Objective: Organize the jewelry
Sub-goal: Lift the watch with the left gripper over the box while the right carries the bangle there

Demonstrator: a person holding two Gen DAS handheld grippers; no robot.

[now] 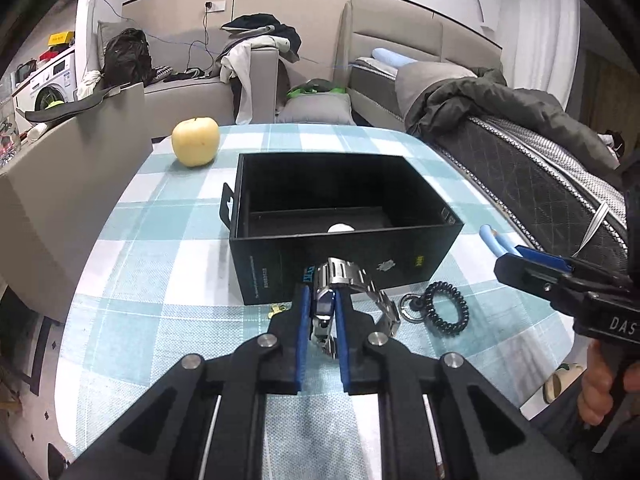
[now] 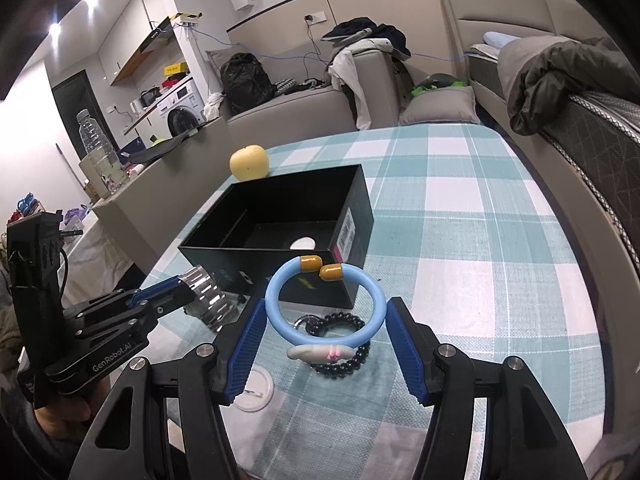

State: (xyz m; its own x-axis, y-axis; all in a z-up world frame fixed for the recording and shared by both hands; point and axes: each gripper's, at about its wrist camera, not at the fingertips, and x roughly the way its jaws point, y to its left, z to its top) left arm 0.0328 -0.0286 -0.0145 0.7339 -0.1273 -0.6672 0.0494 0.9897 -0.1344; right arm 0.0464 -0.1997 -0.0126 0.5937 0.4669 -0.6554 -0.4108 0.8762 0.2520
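My left gripper (image 1: pixel 323 300) is shut on a silver metal watch (image 1: pixel 352 280), held just in front of the near wall of an open black box (image 1: pixel 344 248); the gripper (image 2: pixel 172 294) and the watch (image 2: pixel 204 286) also show in the right wrist view. My right gripper (image 2: pixel 326 312) is shut on a light blue ring bracelet (image 2: pixel 326 304) with orange end caps, held above the table, near the box (image 2: pixel 280 216); its tip (image 1: pixel 506 256) shows in the left wrist view. A black beaded bracelet (image 2: pixel 344 356) with a metal ring lies on the checked cloth beneath; in the left view it (image 1: pixel 446 308) lies right of the watch.
A yellow apple (image 1: pixel 196 141) sits behind the box. A white round disc (image 2: pixel 304 244) lies inside the box. A white round lid (image 2: pixel 256 390) lies on the cloth by my right gripper's left finger. A sofa (image 1: pixel 180 92) stands behind the table and a bed (image 1: pixel 520 168) to its right.
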